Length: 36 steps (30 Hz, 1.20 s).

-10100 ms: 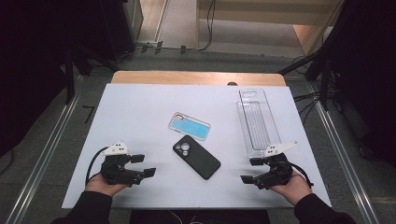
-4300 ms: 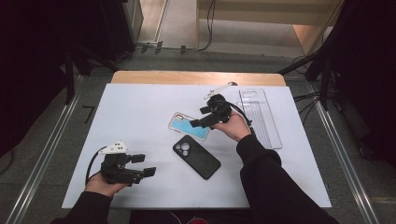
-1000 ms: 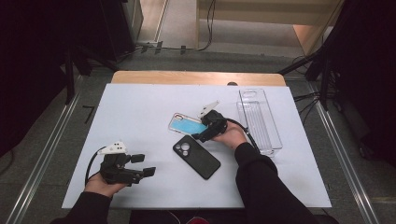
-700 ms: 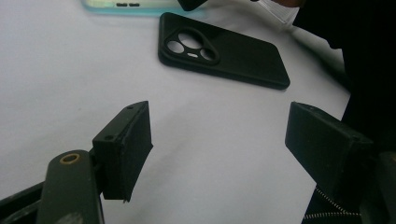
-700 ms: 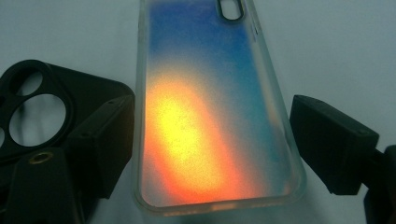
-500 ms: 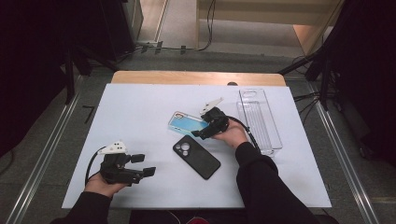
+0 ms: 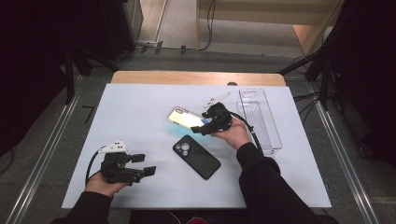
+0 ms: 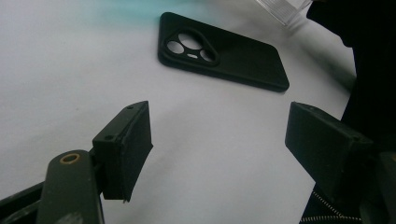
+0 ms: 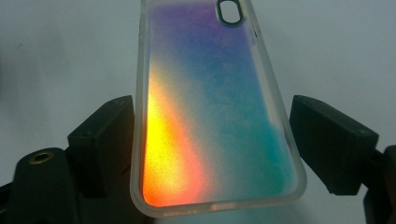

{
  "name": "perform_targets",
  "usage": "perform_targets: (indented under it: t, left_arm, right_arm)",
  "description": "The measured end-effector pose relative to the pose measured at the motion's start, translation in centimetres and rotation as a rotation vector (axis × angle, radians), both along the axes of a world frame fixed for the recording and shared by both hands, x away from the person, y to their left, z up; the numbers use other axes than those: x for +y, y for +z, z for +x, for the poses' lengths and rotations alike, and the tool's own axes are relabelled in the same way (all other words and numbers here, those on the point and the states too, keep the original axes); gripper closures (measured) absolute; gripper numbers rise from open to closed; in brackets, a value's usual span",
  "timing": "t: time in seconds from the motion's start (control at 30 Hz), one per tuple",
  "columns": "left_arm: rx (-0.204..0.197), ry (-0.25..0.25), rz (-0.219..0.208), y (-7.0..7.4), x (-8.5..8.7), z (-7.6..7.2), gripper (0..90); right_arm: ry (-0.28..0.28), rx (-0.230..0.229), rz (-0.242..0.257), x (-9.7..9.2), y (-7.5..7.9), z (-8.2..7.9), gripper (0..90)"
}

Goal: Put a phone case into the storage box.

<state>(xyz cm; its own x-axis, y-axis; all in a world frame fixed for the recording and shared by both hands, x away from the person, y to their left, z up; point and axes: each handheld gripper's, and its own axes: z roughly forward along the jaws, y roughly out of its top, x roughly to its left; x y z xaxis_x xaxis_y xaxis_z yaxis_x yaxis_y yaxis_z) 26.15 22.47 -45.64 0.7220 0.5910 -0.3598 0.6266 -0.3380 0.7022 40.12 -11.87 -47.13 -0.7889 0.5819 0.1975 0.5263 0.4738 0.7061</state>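
A clear-rimmed iridescent phone case (image 7: 184, 117) hangs tilted above the white table (image 7: 140, 112), held at its near end by my right gripper (image 7: 201, 127). In the right gripper view the case (image 9: 210, 93) glows orange to blue between the two jaws, which press on its long edges. A black phone case (image 7: 196, 157) lies flat at the table's middle, camera cutout up, and it also appears ahead in the left gripper view (image 8: 224, 51). At the front left my left gripper (image 7: 142, 164) rests open with nothing between its fingers (image 8: 126, 144).
A long clear plastic tray (image 7: 261, 121) lies at the right of the table, just beyond my right hand. A wooden strip (image 7: 196, 77) runs along the far edge. Dark floor and metal rails flank both sides.
My right gripper has risen with the iridescent case, lifting it off the table and tilting it so it catches a yellow sheen. The left gripper has stayed put.
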Motion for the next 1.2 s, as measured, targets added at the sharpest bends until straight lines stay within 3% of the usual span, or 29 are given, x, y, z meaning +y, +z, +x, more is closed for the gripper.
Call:
perform_targets:
  t: [0.5, 0.77, 1.2]
  left_arm:
    - [0.050, -0.001, -0.043, 1.1, -1.3, 0.6, 23.1]
    - [0.027, -0.001, -0.059, 2.4, -2.8, 0.9, 22.6]
    - [0.067, 0.001, -0.079, 3.7, -5.0, 2.9, 23.0]
  right_arm:
    - [-0.031, 0.009, 0.024, -1.0, 2.6, -3.4, 15.1]
    - [-0.051, -0.002, 0.011, -2.0, 3.2, -5.4, 15.0]
    - [-0.133, 0.001, 0.042, -3.8, 3.5, -7.8, 15.0]
